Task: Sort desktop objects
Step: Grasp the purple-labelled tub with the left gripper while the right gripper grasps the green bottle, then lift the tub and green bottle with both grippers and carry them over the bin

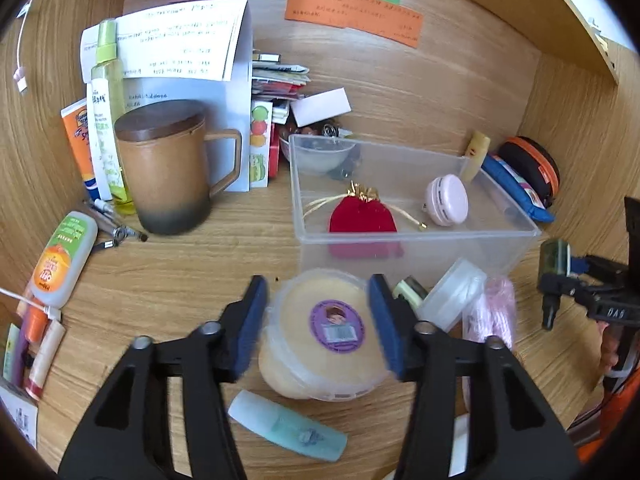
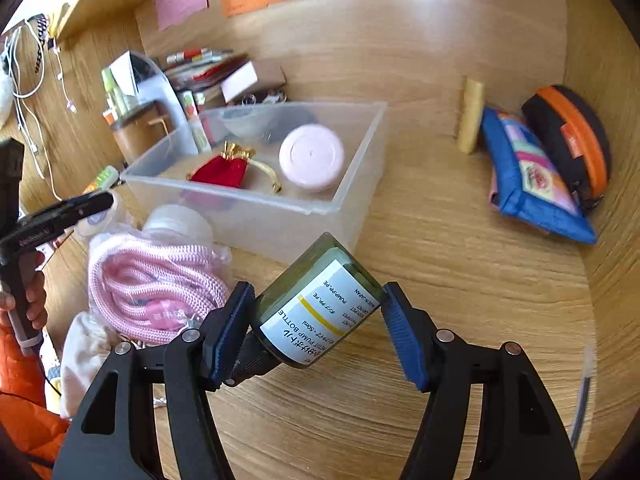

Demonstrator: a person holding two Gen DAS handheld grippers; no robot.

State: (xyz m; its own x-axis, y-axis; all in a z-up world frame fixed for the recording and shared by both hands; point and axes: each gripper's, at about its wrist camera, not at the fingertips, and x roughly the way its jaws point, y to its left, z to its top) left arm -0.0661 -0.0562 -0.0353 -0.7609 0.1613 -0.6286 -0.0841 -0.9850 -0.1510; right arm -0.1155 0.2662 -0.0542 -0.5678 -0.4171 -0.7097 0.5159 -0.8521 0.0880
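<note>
Left wrist view
Nearest thing: round tub (image 1: pixel 326 336) with a purple sticker is sitting between the pads of my left tongs (image 1: pixel 318 326), on the surface just in front of the clear bin (image 1: pixel 416 236).
Left tongs: standing about half open, pads just beside the tub's rim on both sides; I cannot tell whether they are pressing yet.
Risk: if I am closing off-centre, the tub's slick lid could be squirting out toward the teal tube (image 1: pixel 286 430).

Right wrist view
Nearest thing: green pump bottle (image 2: pixel 320 304) is lying tilted across my right tongs (image 2: pixel 318 330).
Right tongs: about half open; the left pad is touching the bottle, the right pad looks slightly apart.
Risk: with so loose a hold, the bottle could be sliding out before reaching the bin.
Bottle's look: dark green, white label, yellow stripe.
</note>
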